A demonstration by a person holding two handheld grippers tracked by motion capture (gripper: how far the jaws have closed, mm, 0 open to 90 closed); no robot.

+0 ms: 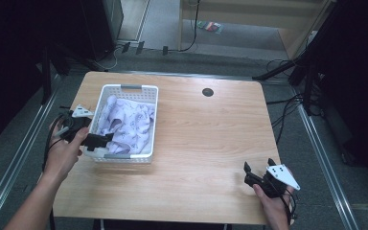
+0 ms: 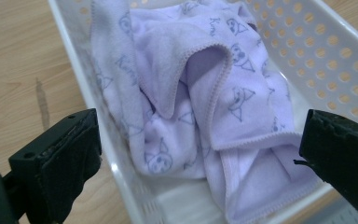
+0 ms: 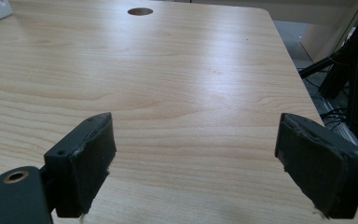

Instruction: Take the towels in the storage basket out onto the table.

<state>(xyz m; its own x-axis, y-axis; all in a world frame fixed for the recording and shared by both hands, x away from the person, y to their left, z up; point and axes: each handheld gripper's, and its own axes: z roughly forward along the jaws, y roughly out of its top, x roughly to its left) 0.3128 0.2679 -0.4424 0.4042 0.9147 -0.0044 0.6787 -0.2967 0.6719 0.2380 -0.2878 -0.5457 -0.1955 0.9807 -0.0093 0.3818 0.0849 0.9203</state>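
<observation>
Lilac cloth (image 2: 200, 107) lies crumpled in a white basket (image 1: 143, 91); the left gripper (image 2: 200, 158) hovers spread above it, seemingly poised to descend and pinch, while the right gripper (image 3: 196, 163) waits spread over the bare table (image 1: 211, 139).

Left hand-held gripper (image 2: 200, 154) and right hand-held gripper (image 3: 196, 168), jaws wide apart

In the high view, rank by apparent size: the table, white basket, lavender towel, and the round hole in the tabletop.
1. table
2. white basket
3. lavender towel, inside the basket
4. round hole, by far the smallest
</observation>
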